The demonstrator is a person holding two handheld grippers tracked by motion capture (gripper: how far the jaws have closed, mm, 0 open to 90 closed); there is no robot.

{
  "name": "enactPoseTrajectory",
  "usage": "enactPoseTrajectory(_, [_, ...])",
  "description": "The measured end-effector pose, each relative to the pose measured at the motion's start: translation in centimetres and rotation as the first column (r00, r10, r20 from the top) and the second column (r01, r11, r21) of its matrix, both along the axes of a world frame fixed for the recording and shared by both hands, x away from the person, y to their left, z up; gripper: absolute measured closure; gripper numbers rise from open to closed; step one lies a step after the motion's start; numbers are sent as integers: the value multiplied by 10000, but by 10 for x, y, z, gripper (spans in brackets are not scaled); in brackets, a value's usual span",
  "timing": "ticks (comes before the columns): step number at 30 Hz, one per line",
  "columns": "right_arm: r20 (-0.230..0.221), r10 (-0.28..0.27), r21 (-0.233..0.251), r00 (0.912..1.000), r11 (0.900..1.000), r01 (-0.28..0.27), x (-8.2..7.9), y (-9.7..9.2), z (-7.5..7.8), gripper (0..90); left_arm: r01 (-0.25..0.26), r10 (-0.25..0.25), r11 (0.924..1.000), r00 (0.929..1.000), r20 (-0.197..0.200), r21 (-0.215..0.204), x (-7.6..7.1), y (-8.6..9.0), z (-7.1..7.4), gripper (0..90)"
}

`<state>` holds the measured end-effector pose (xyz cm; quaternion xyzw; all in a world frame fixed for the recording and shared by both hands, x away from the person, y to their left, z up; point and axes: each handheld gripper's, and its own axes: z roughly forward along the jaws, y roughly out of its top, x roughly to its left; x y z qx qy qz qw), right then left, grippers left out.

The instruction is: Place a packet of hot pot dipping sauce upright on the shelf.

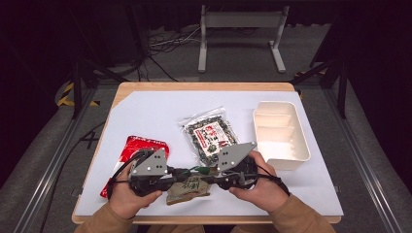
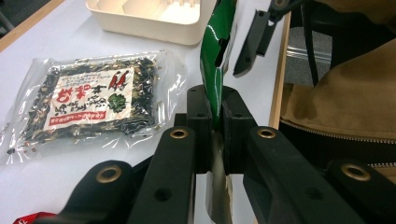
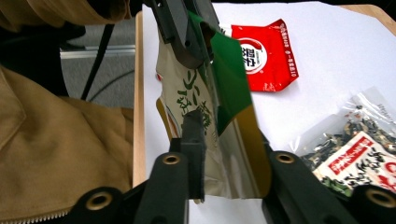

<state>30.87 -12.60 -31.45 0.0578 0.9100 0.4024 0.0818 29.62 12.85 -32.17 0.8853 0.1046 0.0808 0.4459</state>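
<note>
Lab or recording rig, not a home: desk w/ white sheet inside metal rails, dark curtains around, loose cables on grey carpet, white metal stand behind.

Shiny packets, matte everything else

The green-and-beige snack pouch looks like glossy foil-lined plastic film, creased where the matte black plastic jaws with brass-looking rivets pinch it. Just behind it, the seaweed bag is crinkly clear cellophane with a paper-like label; left of the pouch the red packet is glossy too. The white tray is smooth plastic, on a matte white mat over a wooden tabletop.
</note>
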Motion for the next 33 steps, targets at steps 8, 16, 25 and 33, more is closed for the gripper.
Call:
enactPoseTrajectory(8, [30, 62, -314, 10000, 9995, -61, 2, 3, 6, 897, 1, -3, 9999, 9999, -128, -119, 2, 1, -1, 834])
enactPoseTrajectory(16, [-256, -7, -562, 9997, 9984, -8, 1, 6, 18, 900, 156, -178, 9984, 9990, -398, -537, 5, 7, 2, 641])
enactPoseTrajectory(25, [-39, -376, -662, 9993, 9971, 372, 3, -9, 30, 899, -574, 545, 9930, 9980, -307, -1033, 9, 18, 4, 416])
enactPoseTrajectory(33, [334, -890, -791, 9955, 9927, 914, 7, -29, 44, 899, -922, 879, 9889, 9952, -423, -1165, 14, 30, 5, 364])
